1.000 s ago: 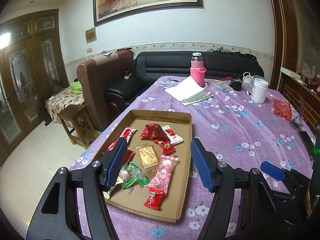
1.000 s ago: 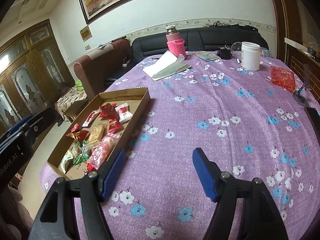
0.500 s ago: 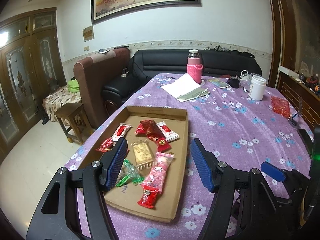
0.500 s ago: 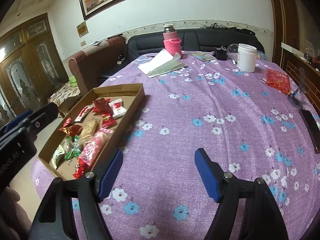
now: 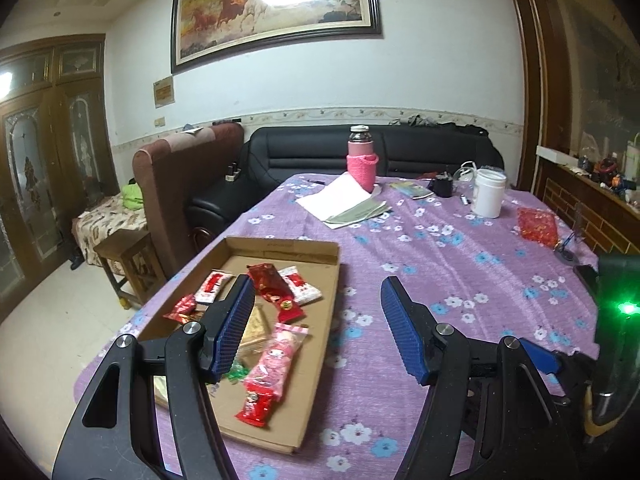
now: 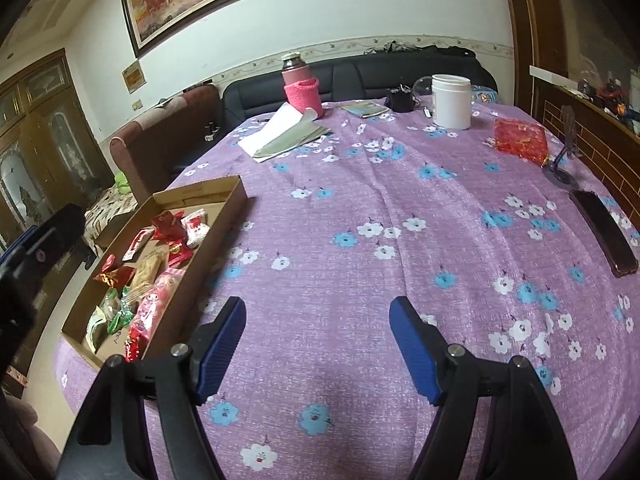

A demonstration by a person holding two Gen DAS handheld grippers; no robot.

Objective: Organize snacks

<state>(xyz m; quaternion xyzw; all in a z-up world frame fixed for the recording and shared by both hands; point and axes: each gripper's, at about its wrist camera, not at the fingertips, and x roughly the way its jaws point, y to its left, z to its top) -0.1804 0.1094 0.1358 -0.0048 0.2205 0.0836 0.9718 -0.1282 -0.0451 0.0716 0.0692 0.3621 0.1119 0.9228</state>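
A living room with a horse painting (image 5: pixel 276 4) on the white wall and a black sofa (image 5: pixel 320 156) behind holds a table under a purple flowered tablecloth (image 6: pixel 360 208). Both grippers are tilted down toward the table from its near edge. The left gripper (image 5: pixel 316 328) hangs over the right part of a shallow cardboard tray (image 5: pixel 316 360) at the table's near left, its blue pads apart with nothing between them and touching nothing. The right gripper (image 6: pixel 316 344) hangs over bare cloth to the right of the tray, its jaws likewise apart and empty. The tray holds the snacks: a pink cartoon packet (image 5: pixel 280 356) near its middle, a small red packet (image 5: pixel 256 404) at the near end, red and white wrappers (image 5: pixel 296 284) toward the far end, a tan biscuit pack (image 6: pixel 146 270), and green-wrapped candy (image 6: pixel 120 314). Farther off stand a pink-sleeved bottle (image 6: pixel 300 84), a white jar (image 6: pixel 452 100), papers (image 6: pixel 280 132), and a red pouch (image 6: pixel 520 140); a dark phone (image 6: pixel 604 232) lies at the right.
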